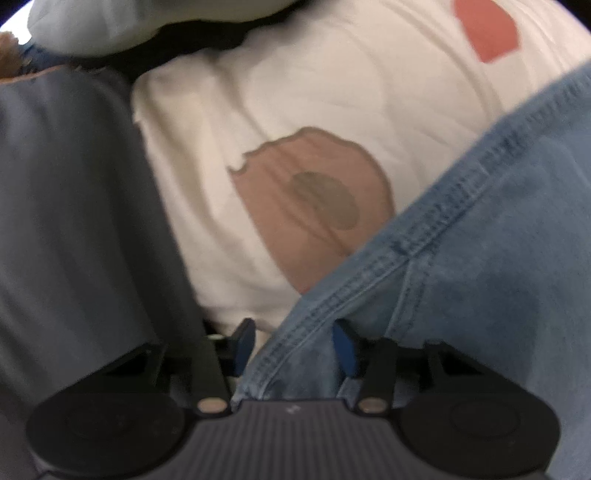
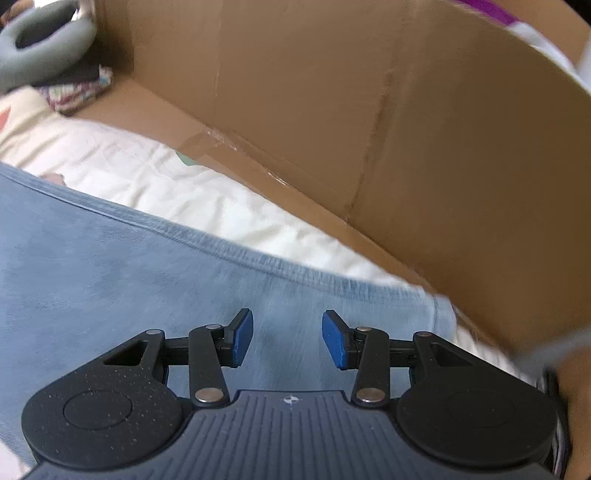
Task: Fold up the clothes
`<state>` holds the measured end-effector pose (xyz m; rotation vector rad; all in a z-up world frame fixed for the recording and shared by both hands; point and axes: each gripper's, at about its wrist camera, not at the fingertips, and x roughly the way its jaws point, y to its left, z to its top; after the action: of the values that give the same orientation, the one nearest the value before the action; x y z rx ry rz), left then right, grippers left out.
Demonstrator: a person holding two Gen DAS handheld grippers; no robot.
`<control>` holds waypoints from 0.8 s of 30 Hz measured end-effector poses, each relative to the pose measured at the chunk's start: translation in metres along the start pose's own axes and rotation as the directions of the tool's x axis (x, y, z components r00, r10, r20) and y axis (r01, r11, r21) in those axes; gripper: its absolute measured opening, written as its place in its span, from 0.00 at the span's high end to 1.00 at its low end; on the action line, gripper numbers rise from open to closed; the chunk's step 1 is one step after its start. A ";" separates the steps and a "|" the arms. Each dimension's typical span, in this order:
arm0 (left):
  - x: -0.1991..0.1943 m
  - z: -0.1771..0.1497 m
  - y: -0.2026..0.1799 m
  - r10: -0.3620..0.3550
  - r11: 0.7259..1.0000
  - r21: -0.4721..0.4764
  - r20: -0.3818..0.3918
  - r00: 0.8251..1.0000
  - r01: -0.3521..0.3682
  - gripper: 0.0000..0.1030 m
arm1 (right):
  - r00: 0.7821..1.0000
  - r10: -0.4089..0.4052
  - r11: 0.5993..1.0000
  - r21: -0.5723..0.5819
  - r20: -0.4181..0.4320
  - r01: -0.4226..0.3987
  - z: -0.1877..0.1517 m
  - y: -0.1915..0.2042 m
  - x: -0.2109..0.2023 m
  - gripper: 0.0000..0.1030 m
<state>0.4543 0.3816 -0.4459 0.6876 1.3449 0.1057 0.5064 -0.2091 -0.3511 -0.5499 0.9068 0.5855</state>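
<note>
Light blue denim jeans [image 1: 498,277] lie on a white quilt [image 1: 295,92] printed with a brown patch and a red one. In the left wrist view their stitched hem runs diagonally between the pads of my left gripper [image 1: 293,341]. The left pad [image 1: 243,338] stands clear of the cloth, so the jaws are open around the hem. In the right wrist view the jeans [image 2: 110,277] fill the lower left. My right gripper [image 2: 288,338] hovers just over the denim, open, with nothing gripped between its blue pads.
A grey garment [image 1: 74,221] lies left of the jeans. A white bundle [image 1: 129,26] sits at the far edge. A big cardboard box [image 2: 406,129] stands close on the right, against the quilt [image 2: 184,184]. A grey ring-shaped object [image 2: 44,48] and a patterned cloth [image 2: 77,92] lie beyond.
</note>
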 end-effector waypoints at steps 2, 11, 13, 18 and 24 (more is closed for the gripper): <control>-0.001 -0.002 -0.001 -0.012 1.000 -0.007 0.008 1.000 0.012 0.68 | 1.000 -0.005 1.000 -0.025 -0.013 0.005 0.006 -0.004 0.010 0.53; -0.007 -0.010 -0.010 0.004 1.000 0.028 0.059 0.998 -0.005 0.87 | 0.998 0.001 0.992 -0.127 -0.063 -0.009 0.022 -0.019 0.028 0.37; -0.011 -0.012 -0.007 0.011 1.000 0.018 0.072 0.997 -0.012 0.88 | 0.995 0.033 0.989 -0.137 -0.096 -0.046 0.025 -0.025 0.030 0.36; -0.022 -0.017 0.003 0.025 1.000 0.008 0.096 0.995 -0.026 0.89 | 0.988 0.024 0.991 -0.130 -0.153 -0.044 0.032 -0.056 0.029 0.33; -0.028 -0.025 0.011 0.039 0.999 -0.012 0.103 0.994 -0.038 0.89 | 0.991 0.003 0.996 0.091 -0.133 0.009 0.010 -0.102 0.020 0.37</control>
<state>0.4275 0.3878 -0.4179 0.7010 1.2316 0.1063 0.5904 -0.2713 -0.3434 -0.5120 1.0535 0.5062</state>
